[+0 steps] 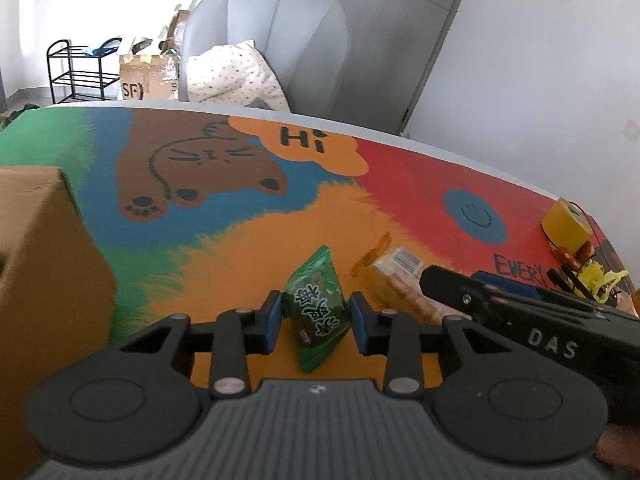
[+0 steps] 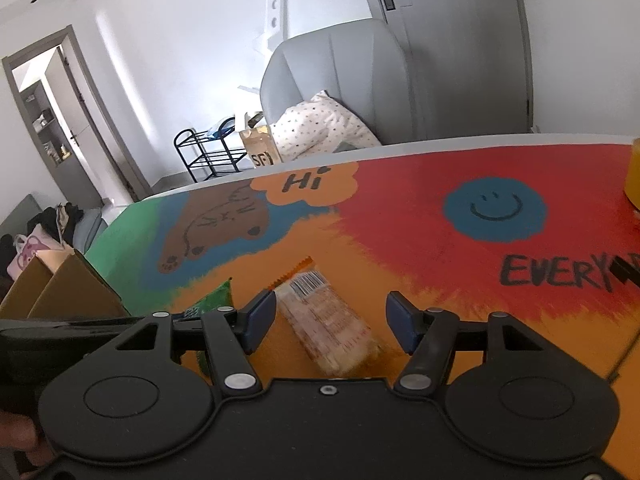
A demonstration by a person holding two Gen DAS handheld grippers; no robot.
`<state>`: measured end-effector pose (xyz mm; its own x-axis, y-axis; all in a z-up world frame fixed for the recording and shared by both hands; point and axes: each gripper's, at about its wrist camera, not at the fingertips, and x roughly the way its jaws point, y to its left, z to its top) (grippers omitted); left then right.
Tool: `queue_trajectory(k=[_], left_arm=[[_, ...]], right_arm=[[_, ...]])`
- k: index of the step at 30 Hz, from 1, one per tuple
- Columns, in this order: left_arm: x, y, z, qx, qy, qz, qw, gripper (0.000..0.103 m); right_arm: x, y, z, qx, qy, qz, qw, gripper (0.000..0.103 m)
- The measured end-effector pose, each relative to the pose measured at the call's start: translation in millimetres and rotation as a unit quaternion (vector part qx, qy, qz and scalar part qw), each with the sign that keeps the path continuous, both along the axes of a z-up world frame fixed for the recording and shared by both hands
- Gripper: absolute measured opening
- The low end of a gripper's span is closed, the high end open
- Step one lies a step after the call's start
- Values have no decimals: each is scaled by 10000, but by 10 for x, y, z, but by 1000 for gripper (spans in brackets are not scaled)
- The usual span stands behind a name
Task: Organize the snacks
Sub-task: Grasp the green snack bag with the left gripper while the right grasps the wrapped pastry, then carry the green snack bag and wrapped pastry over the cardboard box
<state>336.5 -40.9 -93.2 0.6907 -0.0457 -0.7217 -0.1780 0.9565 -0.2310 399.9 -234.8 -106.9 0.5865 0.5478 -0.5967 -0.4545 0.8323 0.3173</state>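
Note:
A green snack packet [image 1: 318,312] lies on the colourful table mat between the blue pads of my left gripper [image 1: 316,322]. The pads stand close on either side of it, and I cannot tell if they grip it. An orange cracker packet [image 1: 394,280] lies just to its right. In the right wrist view my right gripper [image 2: 330,326] is open, its pads either side of the cracker packet [image 2: 328,328], above it and apart from it. The green packet's tip [image 2: 214,300] shows at the left behind the left tool.
An open cardboard box [image 1: 44,280] stands at the table's left, and it also shows in the right wrist view [image 2: 66,288]. A yellow box [image 1: 566,224] and small clutter [image 1: 592,276] sit at the right edge. A grey armchair [image 1: 272,40] stands behind the table.

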Motion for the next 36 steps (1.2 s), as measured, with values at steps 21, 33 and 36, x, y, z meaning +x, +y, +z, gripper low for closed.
queue_trajectory(k=[21,33,36], left_arm=[[-337,35,39,-62,-35,-142,9999,35],[-661,-24,318,-3,-323,-314,9990,35],[-747,-13,388,15,-397,-327,9987,35]], right_arm=[[-441,55,-51,-434,-55,11,9990,33],[-836,-132,184,-214,-192,-284,9992,33],[-919,-161,279,-3,-197,-257,9995,33]])
